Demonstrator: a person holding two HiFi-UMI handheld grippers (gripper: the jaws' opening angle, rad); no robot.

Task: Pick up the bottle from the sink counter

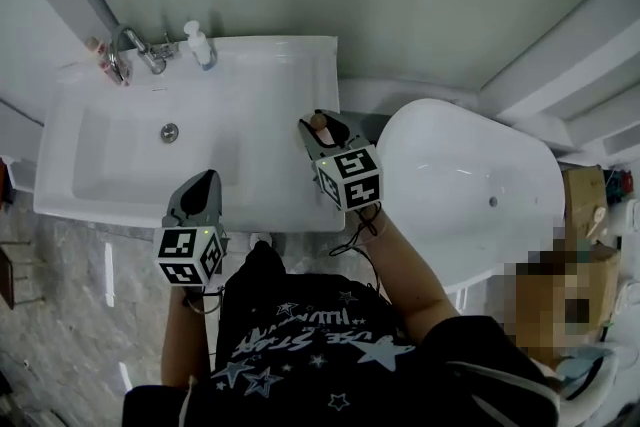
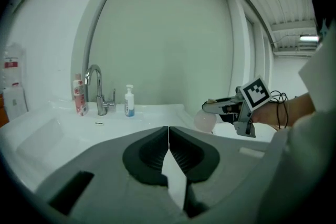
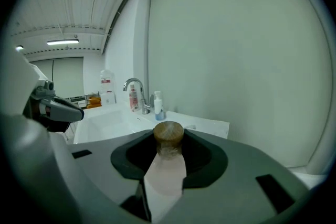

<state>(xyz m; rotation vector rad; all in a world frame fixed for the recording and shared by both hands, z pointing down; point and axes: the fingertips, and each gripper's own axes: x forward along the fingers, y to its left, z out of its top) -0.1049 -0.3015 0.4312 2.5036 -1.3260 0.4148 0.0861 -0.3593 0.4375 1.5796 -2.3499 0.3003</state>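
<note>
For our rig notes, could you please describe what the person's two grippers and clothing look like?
Both the left gripper and the right gripper have grey bodies with dark ribbed pads, and each carries a white cube with black square markers. Thin black cables loop at the right wrist. The person wears a black top printed with pale stars and lettering.

The bottle (image 3: 166,173) in the right tool (image 3: 168,150) had a frosted, pale pink body, plastic or glass, and a cap (image 3: 168,134) that looked like brown wood. Both tools' shells were matt grey plastic. The left tool (image 2: 168,150) had dark, ribbed pads (image 2: 149,157). The counter (image 1: 290,80) and tub (image 1: 470,185) were glossy white. The tap (image 1: 135,50) was polished metal. The floor (image 1: 70,315) looked like shiny, veined stone.
</note>
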